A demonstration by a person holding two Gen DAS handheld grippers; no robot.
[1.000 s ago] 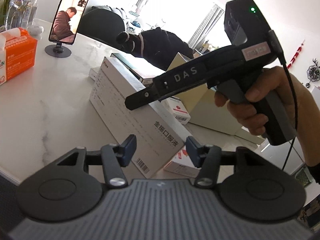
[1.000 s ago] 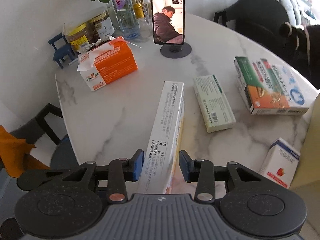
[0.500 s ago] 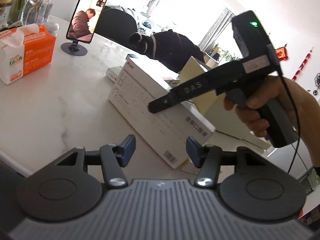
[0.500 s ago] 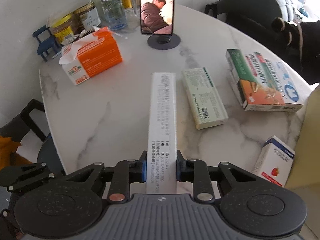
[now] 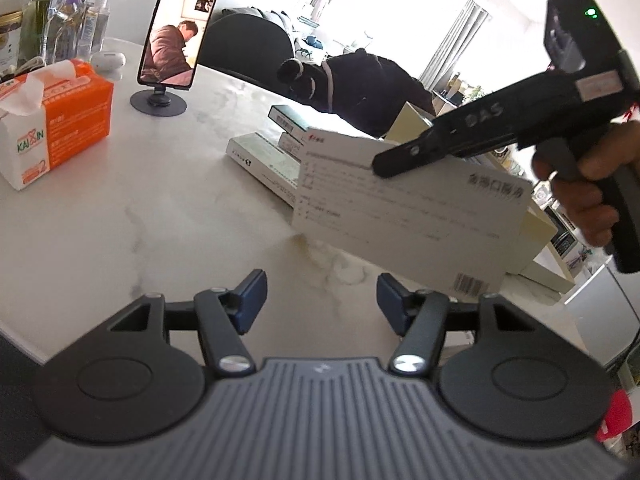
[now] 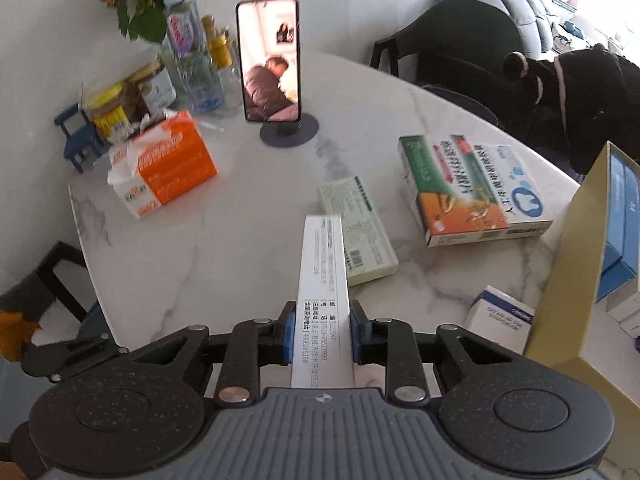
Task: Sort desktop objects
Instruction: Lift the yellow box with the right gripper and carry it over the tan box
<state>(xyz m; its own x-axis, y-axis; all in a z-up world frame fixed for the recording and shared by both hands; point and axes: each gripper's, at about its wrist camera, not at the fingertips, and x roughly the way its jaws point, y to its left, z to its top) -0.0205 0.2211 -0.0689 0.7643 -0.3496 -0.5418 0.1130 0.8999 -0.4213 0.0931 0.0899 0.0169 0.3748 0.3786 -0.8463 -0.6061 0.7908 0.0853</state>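
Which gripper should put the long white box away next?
Right. The right gripper is shut on the long white box, lifted off the table; the left gripper is open and holds nothing.

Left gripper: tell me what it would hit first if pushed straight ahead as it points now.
Probably the white box held up by the right gripper. The left gripper is open, the box hangs just ahead and slightly right; depth is unclear, so it might pass underneath.

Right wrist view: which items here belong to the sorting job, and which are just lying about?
Job items:
long white box, clamped in the right gripper
pale green box
green-orange box
small white-blue box
yellow bin

Lying about:
phone on stand
tissue pack
jars
flower vase
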